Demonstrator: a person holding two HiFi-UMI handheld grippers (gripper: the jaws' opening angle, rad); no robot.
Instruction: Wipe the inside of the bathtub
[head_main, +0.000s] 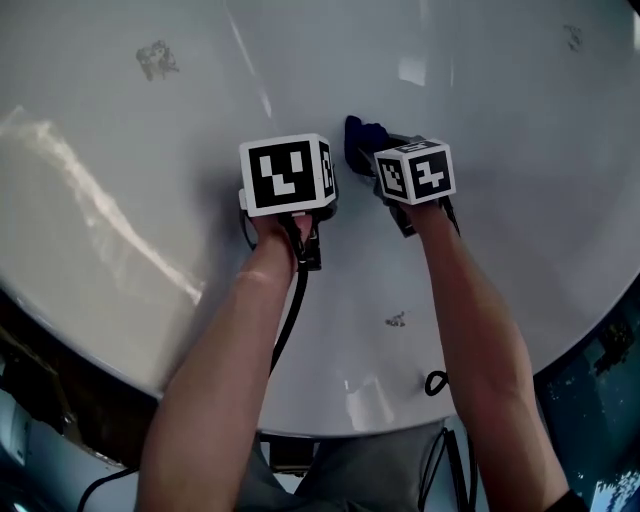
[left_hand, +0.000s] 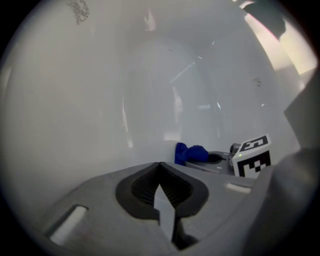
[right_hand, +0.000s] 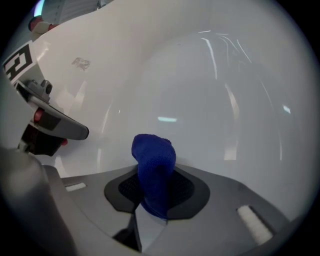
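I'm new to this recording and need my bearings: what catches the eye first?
The blue cloth, pinched in the jaws of the right gripper, stands out against the white bathtub. Beside it the left gripper is shut on nothing. A grey smudge marks its wall at the head view's upper left.

Two grippers (left_hand: 160, 171) (head_main: 371, 153), bathtub (head_main: 520, 90), seemingly one cloth (head_main: 361, 134)

No text I can read on any feed.
The left gripper's (left_hand: 159, 166) cube (head_main: 287, 175) and right gripper's (right_hand: 152, 172) cube (head_main: 416, 171) show only black-and-white square marker patterns. Faint grey marks (head_main: 157, 60) on the bathtub (head_main: 100, 220), up-left of the left cube, are too blurred to read.
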